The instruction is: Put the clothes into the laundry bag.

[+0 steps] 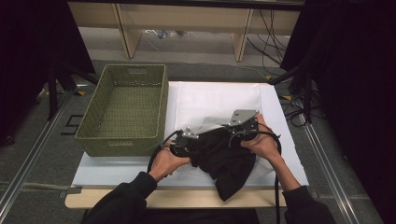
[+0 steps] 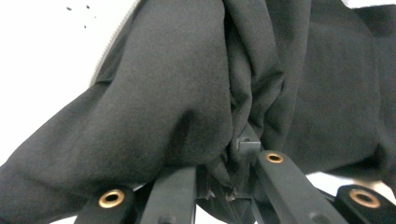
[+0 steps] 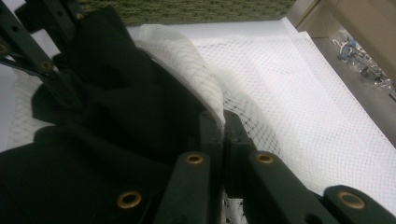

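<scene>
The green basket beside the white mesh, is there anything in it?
Empty, as far as the high view shows: the green woven basket has a bare floor. The black garment is bunched outside it, on the white mesh bag.

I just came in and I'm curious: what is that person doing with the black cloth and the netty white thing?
A person at a table holds a gripper in each hand. The left gripper is pinched on a crumpled black cloth garment. The right gripper is clamped on the edge of a white mesh bag that lies under the garment. It looks like the garment is being worked into or out of the bag. A green woven basket sits on the left.
</scene>
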### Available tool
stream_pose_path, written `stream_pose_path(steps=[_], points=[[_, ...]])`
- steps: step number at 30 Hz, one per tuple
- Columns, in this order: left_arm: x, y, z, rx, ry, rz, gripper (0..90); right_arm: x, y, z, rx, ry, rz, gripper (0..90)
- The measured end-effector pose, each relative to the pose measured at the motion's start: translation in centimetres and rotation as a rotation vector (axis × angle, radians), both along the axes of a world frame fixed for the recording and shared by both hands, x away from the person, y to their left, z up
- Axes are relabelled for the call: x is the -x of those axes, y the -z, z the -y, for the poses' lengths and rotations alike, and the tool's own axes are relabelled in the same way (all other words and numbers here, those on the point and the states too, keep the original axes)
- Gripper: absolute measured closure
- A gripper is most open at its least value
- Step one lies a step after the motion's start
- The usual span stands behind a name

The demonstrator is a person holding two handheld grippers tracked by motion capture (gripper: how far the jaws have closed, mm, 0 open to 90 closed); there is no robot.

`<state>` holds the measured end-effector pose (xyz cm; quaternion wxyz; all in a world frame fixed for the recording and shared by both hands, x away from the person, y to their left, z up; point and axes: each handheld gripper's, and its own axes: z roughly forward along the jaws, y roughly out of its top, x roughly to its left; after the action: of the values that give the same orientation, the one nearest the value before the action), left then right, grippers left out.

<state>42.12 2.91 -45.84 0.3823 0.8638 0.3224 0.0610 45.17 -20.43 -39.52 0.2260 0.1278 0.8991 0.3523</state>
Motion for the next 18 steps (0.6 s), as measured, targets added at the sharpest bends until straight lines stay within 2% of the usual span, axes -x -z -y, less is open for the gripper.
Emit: stream_pose_path(steps=[2, 3, 7, 10, 11, 13, 14, 15, 16, 17, 18], points=[[-0.3, -0.3, 0.6, 0.0, 0.0, 0.009, 82.0, 0.1, 0.0, 0.0, -0.003, 0.013, -0.01, 89.6], [-0.4, -0.5, 1.0, 0.007, -0.018, 0.005, 82.0, 0.2, -0.1, 0.0, -0.004, 0.015, -0.015, 89.5], [-1.1, -1.2, 1.8, 0.006, -0.026, 0.012, 81.8, 0.2, -0.2, 0.0, -0.008, 0.014, -0.003, 89.5], [-2.0, -0.6, 2.3, 0.029, -0.048, 0.018, 81.2, 0.0, -0.2, 0.1, -0.011, 0.003, -0.003, 89.6], [-2.2, -0.2, 2.5, 0.039, -0.061, 0.007, 81.2, 0.0, -0.2, 0.1, -0.011, 0.003, -0.003, 89.6], [-2.5, 0.7, 2.3, 0.079, -0.084, -0.035, 76.5, 0.1, -0.1, 0.2, -0.012, 0.016, -0.012, 89.5], [-2.5, 0.7, 2.3, 0.079, -0.084, -0.035, 72.9, 0.1, -0.1, 0.2, -0.012, 0.016, -0.012, 89.5], [-2.4, 0.6, 2.0, 0.083, -0.085, -0.04, 72.9, 0.0, -0.1, 0.2, -0.013, 0.018, -0.014, 89.5], [-2.1, 0.3, 1.7, 0.064, -0.087, -0.027, 63.9, 0.0, 0.0, 0.3, -0.012, 0.016, -0.016, 89.5], [-1.5, -0.6, 1.0, 0.035, -0.077, -0.004, 60.3, 0.0, 0.0, 0.3, -0.014, 0.015, -0.016, 89.5], [-1.0, -1.0, 0.6, 0.034, -0.08, -0.001, 55.4, 0.0, 0.0, 0.4, -0.013, 0.014, -0.011, 89.5]])
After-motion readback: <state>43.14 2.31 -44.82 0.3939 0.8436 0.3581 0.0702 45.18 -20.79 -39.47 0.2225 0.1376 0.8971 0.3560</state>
